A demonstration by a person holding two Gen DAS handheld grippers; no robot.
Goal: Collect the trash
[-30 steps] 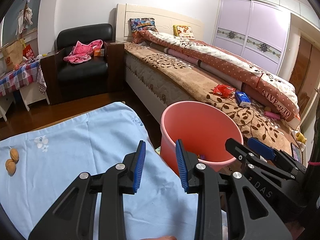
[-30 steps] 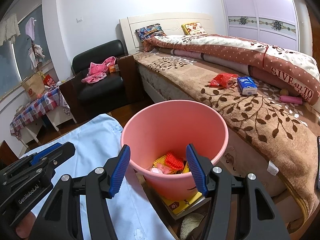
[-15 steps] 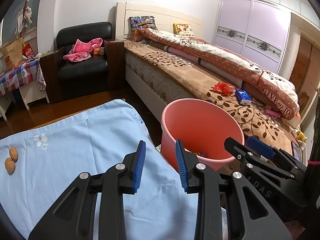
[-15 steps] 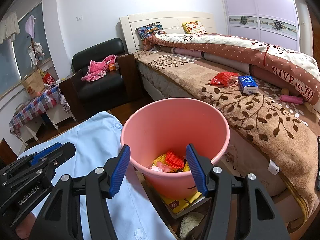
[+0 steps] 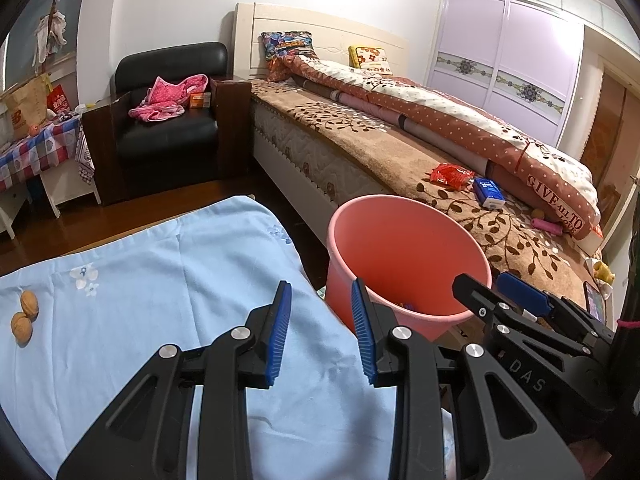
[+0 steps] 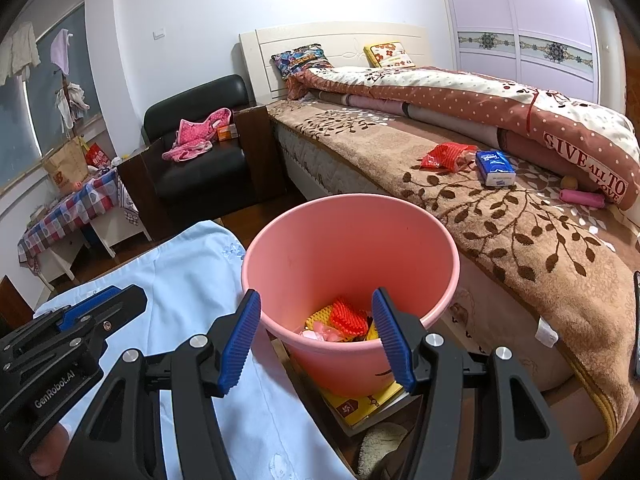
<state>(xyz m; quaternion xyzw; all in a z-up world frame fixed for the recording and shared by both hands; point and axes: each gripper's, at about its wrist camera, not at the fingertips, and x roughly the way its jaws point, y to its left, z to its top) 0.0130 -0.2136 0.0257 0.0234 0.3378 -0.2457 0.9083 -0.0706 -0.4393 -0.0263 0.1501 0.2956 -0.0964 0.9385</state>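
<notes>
Trash [image 6: 347, 322] lies in the pink bin [image 6: 408, 216]; both hand-held grippers gape, empty.

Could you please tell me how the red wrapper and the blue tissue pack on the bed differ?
The red wrapper is crumpled and irregular, while the blue tissue pack is a neat, boxy rectangle. The wrapper is red; the pack is blue with a white end. The wrapper lies nearer the headboard. Both rest on the brown leaf-patterned blanket, outside the pink bin.

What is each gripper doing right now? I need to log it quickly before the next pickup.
Left gripper: jaws open, holding nothing, above the blue cloth.
Right gripper: jaws open, holding nothing, over the pink bin.
</notes>
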